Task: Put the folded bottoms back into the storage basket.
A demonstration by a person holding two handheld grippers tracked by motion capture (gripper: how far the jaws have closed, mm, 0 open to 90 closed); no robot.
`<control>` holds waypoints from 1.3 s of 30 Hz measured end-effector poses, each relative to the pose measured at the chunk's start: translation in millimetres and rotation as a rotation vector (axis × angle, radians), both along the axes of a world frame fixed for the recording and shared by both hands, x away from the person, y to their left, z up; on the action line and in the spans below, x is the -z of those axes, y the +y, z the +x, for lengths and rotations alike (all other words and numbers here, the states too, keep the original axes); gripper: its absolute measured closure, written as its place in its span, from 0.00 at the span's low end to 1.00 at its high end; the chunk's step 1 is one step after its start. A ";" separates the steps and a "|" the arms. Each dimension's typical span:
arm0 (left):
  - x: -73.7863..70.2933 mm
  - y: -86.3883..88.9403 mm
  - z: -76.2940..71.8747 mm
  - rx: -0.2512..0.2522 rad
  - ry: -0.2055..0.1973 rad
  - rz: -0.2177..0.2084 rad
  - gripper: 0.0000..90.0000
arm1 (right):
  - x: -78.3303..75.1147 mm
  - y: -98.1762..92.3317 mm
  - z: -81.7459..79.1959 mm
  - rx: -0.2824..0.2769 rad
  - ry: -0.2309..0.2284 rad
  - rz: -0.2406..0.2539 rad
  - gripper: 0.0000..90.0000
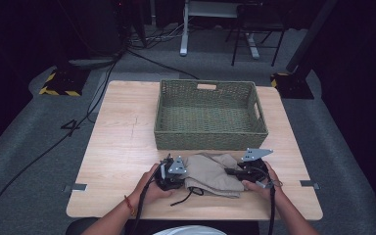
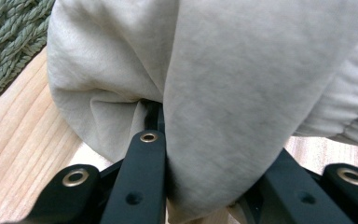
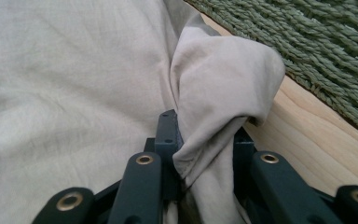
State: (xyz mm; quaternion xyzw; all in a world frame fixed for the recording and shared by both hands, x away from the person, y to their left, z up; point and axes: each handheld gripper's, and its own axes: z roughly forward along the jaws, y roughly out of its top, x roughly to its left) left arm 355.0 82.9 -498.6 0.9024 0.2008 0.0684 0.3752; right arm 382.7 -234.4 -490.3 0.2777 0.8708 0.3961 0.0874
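Note:
A folded beige garment (image 1: 210,174) lies on the wooden table (image 1: 122,142), just in front of a green woven basket (image 1: 205,139). My left gripper (image 1: 185,177) is at the garment's left end and my right gripper (image 1: 233,172) at its right end, each held by a hand. In the left gripper view, the left gripper (image 2: 205,140) is shut on a thick fold of the beige cloth (image 2: 214,93). In the right gripper view, the right gripper (image 3: 205,135) is shut on a bunched corner of the cloth (image 3: 223,79).
The basket's inside holds nothing that I can see; its weave shows beside the cloth (image 2: 4,37) (image 3: 331,46). A black cord (image 1: 186,195) trails from the garment's front edge. Bare table spreads to the left. Dark floor, cables and chair legs lie beyond the table.

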 end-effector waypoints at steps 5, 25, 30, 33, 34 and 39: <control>0.1 0.4 0.3 0.005 0.000 -0.007 0.86 | -0.5 -0.3 -0.3 0.001 0.000 0.003 0.82; -19.1 1.6 -5.4 0.039 -0.039 -0.020 0.88 | -21.8 -1.9 -6.7 0.008 -0.039 0.014 0.82; -29.5 1.2 -5.6 0.033 -0.032 -0.042 0.88 | -30.6 0.2 -7.4 0.008 -0.059 0.004 0.82; -38.1 0.1 -7.6 0.046 -0.050 -0.036 0.88 | -36.7 -0.6 -8.7 0.012 -0.064 0.004 0.82; -38.1 0.1 -7.6 0.046 -0.050 -0.036 0.88 | -36.7 -0.6 -8.7 0.012 -0.064 0.004 0.82; -52.9 -2.5 -10.0 0.057 -0.075 -0.037 0.88 | -51.5 -5.0 -11.8 0.027 -0.075 0.023 0.82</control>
